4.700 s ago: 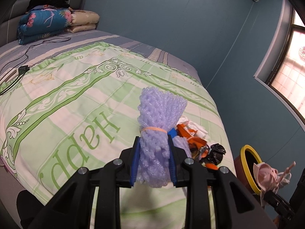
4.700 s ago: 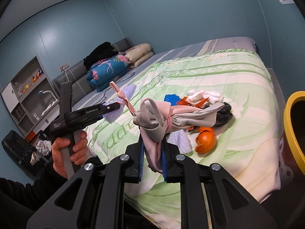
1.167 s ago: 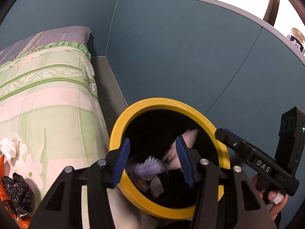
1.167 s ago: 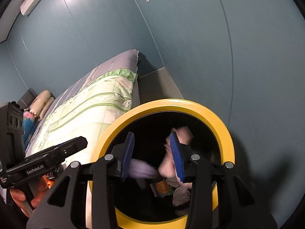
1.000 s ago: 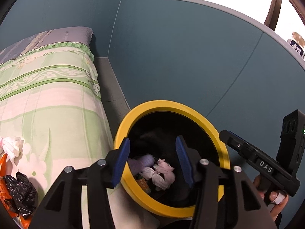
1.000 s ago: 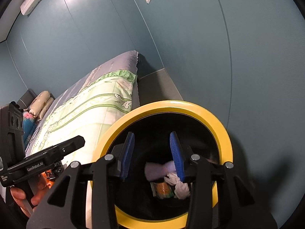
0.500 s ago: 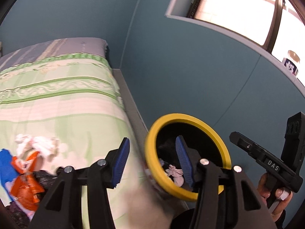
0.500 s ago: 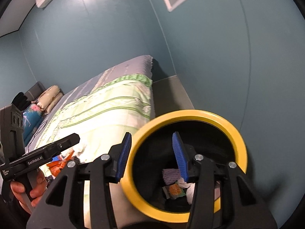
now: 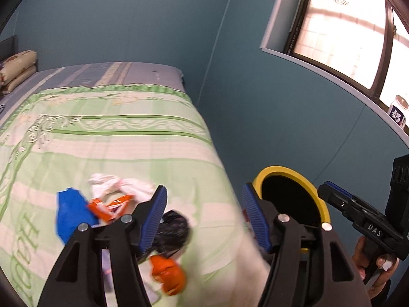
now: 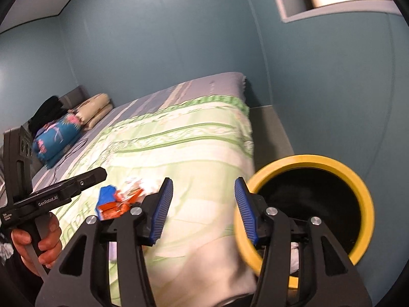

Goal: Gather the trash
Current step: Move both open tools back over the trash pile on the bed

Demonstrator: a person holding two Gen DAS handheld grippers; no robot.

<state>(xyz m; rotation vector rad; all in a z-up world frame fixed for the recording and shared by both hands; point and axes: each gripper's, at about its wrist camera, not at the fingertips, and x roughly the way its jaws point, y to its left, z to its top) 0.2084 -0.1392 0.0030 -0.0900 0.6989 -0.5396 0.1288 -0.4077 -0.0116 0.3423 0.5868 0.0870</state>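
Observation:
A pile of trash lies on the green bedspread (image 9: 107,133) near its foot: a blue piece (image 9: 70,209), an orange wrapper (image 9: 110,206), white tissue (image 9: 120,183), a black bag (image 9: 173,227) and an orange lump (image 9: 168,273). The same pile (image 10: 117,200) shows small in the right wrist view. The yellow-rimmed bin (image 9: 281,172) (image 10: 306,161) stands on the floor beside the bed. My left gripper (image 9: 204,217) hangs above the bed's edge, its jaws opening, nothing between them. My right gripper (image 10: 202,207) hangs between bed and bin, jaws opening and empty.
Blue walls close in behind the bed and bin. A window (image 9: 340,23) with a jar (image 9: 397,111) on its sill is at the upper right. Folded blankets (image 10: 58,138) and pillows (image 10: 94,108) lie at the bed's head. A hand (image 10: 38,240) holds the left gripper's handle.
Both grippers let their trash fall into the bin, then rose and swung away from it toward the bed. Their jaws stand wider than before, and the trash pile has come into view.

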